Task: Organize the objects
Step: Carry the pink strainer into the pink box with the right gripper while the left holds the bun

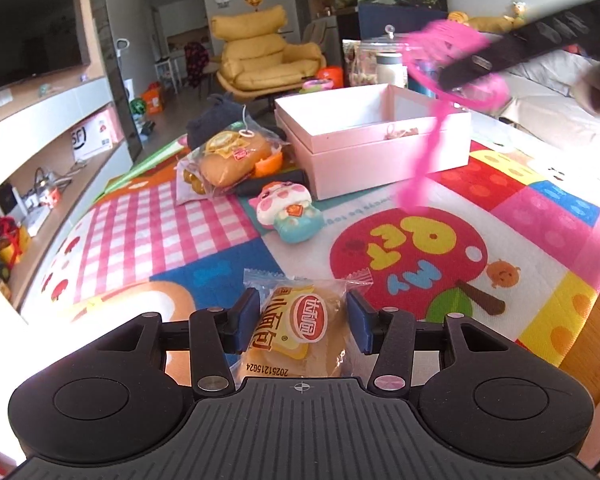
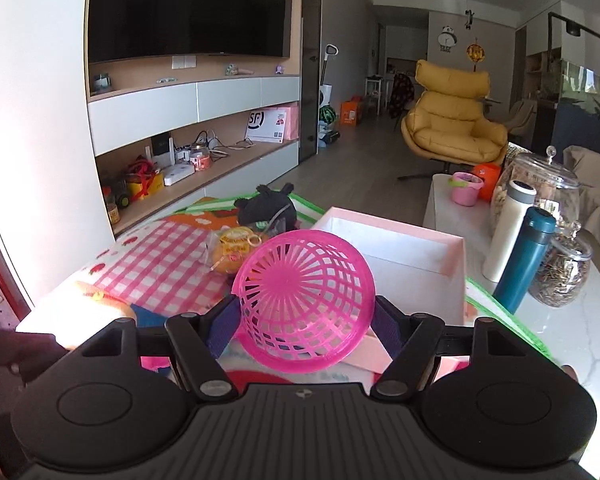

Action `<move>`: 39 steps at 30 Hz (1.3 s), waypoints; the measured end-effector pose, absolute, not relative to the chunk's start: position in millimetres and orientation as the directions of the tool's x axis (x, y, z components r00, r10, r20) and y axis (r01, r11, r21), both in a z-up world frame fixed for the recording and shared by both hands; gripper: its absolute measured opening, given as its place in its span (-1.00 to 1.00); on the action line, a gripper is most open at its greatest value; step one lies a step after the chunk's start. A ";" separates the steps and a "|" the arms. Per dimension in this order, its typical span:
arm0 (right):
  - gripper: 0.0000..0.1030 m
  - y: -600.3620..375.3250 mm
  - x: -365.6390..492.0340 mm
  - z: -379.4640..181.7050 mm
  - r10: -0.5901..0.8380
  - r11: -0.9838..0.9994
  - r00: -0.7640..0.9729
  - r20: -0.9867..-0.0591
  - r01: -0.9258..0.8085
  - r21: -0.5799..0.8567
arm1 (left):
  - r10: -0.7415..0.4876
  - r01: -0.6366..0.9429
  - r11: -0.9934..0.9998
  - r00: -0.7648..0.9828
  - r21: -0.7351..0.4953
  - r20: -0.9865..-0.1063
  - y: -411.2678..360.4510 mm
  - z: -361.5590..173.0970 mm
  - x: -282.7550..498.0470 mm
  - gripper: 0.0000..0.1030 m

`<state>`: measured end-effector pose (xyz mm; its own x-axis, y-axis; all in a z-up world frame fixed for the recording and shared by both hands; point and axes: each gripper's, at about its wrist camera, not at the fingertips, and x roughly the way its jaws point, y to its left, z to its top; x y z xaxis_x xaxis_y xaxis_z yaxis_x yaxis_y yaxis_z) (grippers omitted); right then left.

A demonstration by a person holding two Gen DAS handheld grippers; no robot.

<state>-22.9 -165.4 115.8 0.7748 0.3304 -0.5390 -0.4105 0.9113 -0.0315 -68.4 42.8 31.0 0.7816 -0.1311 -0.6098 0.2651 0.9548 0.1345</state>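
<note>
Left gripper (image 1: 302, 322): blue pads pinching a clear-wrapped small bread bun (image 1: 304, 332) at its two sides, low at 6 o'clock in the left wrist view
Bun axis: long axis runs away from the camera, crimped wrapper end pointing to 12 o'clock
Right gripper (image 2: 304, 320): fingers closed against a pink plastic lattice basket (image 2: 304, 296), tipped on its side, base toward the camera, mouth facing away toward 12 o'clock
Basket from the left wrist view: blurred, held aloft at 1 o'clock above the box
Surface: colourful cartoon-print play mat (image 1: 420, 240) over a white marble table (image 2: 580, 328)
Open pink cardboard box (image 1: 376, 140): at 12 o'clock on the mat; only a small pale item shows by its near wall, too small to tell
On the mat: pastel squishy animal toy (image 1: 286, 210) just left of the box, bagged bun (image 1: 232, 160) behind it at 11 o'clock
Beside the box at 3 o'clock, right wrist view: teal flask (image 2: 524, 260), white flask (image 2: 508, 232), lidded glass jar (image 2: 560, 276) of dark seeds
Room: yellow armchair (image 2: 452, 124), wall television (image 2: 188, 8)
</note>
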 end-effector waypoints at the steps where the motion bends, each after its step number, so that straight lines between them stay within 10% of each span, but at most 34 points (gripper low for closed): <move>1: 0.39 -172.5 -28.5 112.5 0.325 0.908 0.766 -0.555 -0.417 -0.043 | -0.126 0.262 0.955 0.782 0.139 -0.610 41.3 31.3 -67.9 -0.01; 14: 0.39 -191.1 -55.3 67.2 0.378 0.876 0.710 -0.594 -0.482 -0.019 | -0.120 0.294 0.932 0.800 0.210 -0.588 6.4 71.0 -54.2 -0.06; 23: 0.39 -194.5 -42.5 52.9 0.392 0.884 0.706 -0.589 -0.466 0.030 | -0.237 0.239 0.970 0.882 -0.047 -0.407 -12.4 152.8 57.5 -0.04; 39: 0.39 -210.0 3.9 107.2 0.263 0.957 0.846 -0.465 -0.289 0.016 | -0.253 0.197 0.962 0.902 -0.190 -0.349 34.0 102.6 76.4 -0.06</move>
